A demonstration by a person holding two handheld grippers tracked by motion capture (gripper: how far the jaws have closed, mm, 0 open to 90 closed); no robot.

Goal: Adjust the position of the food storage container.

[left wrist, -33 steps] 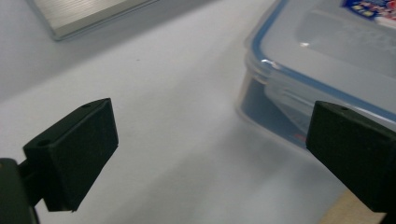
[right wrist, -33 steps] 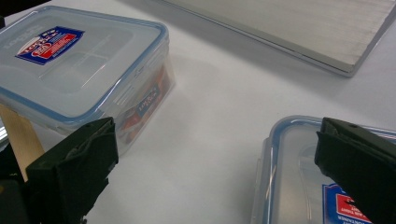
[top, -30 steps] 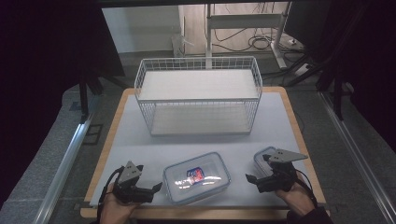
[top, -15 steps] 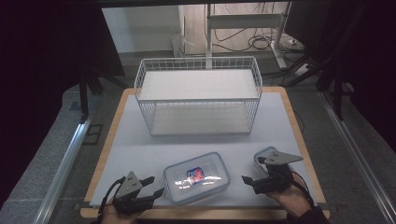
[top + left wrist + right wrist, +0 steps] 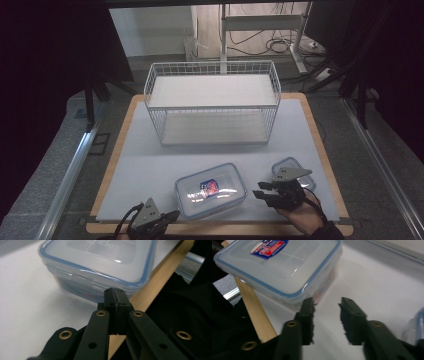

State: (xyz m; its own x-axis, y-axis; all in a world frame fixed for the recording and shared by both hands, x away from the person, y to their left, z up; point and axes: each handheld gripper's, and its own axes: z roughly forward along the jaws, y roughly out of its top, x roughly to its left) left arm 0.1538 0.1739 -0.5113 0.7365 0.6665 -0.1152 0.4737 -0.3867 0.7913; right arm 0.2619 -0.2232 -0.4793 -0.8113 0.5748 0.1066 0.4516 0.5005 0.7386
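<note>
Moved: we are seeing the left gripper (image 5: pixel 172 216) slid back to the table's (image 5: pixel 300 125) near edge.
Jaws: left pressed together on nothing; right gripper (image 5: pixel 262 194) closing, nothing between.
Box: the lidded box (image 5: pixel 211 189) is sitting between them.
Room: the wire basket (image 5: pixel 212 102) is standing behind.

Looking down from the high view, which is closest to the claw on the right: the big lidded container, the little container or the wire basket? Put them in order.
From the right claw:
1. Small container, right beside the claw, partly hidden behind it.
2. Large lidded container, to its left at the front of the table.
3. Wire basket, at the far side of the table.
</note>
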